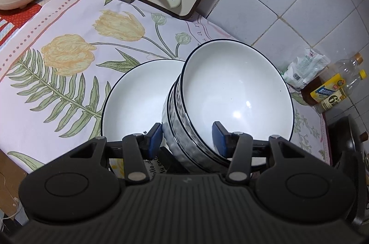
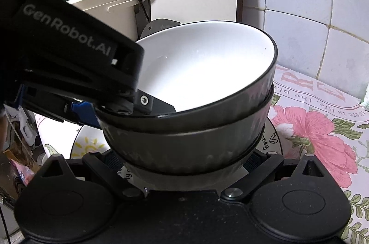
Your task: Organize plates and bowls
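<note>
The flowery tablecloth [image 1: 57, 91] covers the counter, and the dishes sit on it near the tiled wall [image 1: 288, 13]. A wide white plate [image 1: 133, 101] lies flat on the cloth. Just beside it stands the stack of bowls [image 1: 221, 101], tilted a little, resting partly on another plate with writing on it [image 2: 267, 142].

The left gripper [image 1: 188, 136] has its jaws set wide on the stack's near wall, one blue pad [image 1: 155, 138] outside and one inside the top bowl. It is not squeezing tight.

The right gripper [image 2: 182, 158] waits low under the stack with its jaws spread wide (its tips are hidden by the bowls).

I think the stacking step is under way. Next, the bowls need to settle straight, gently, so nothing slides.
</note>
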A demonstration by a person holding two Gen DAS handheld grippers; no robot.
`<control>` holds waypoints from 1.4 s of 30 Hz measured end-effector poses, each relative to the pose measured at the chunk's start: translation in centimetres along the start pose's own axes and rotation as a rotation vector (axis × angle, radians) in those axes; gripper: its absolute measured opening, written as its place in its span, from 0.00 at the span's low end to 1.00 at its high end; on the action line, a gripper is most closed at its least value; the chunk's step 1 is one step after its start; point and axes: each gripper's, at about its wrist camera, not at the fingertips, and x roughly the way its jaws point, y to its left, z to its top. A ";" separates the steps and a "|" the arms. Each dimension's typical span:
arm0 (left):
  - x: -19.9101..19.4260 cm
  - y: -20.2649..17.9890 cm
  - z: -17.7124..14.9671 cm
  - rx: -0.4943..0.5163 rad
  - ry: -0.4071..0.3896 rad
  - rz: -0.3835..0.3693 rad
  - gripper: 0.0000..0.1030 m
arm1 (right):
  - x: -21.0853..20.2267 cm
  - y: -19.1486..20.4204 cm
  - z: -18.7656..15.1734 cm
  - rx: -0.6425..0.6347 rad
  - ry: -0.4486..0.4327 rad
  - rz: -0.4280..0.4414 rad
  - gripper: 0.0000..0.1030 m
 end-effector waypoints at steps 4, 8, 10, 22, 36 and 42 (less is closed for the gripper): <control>0.1 0.0 0.0 0.007 0.008 0.009 0.43 | 0.4 -0.1 0.1 -0.001 0.020 0.003 0.97; 0.1 -0.2 0.3 0.032 0.024 0.020 0.43 | 0.3 0.1 0.4 -0.001 0.043 -0.009 0.97; -0.1 -0.5 0.3 0.059 0.023 0.046 0.43 | 0.0 0.3 0.5 -0.003 0.060 -0.019 0.97; -3.2 -2.7 -0.1 0.121 -0.008 0.136 0.50 | -4.7 0.0 0.1 -0.010 0.124 0.021 0.97; -11.8 -5.3 -0.2 0.224 -0.030 0.204 0.55 | -13.2 -1.6 2.6 0.027 0.152 -0.015 0.97; -13.8 -6.1 -0.8 0.327 -0.009 0.170 0.56 | -16.8 -1.4 3.3 0.072 0.098 -0.152 0.97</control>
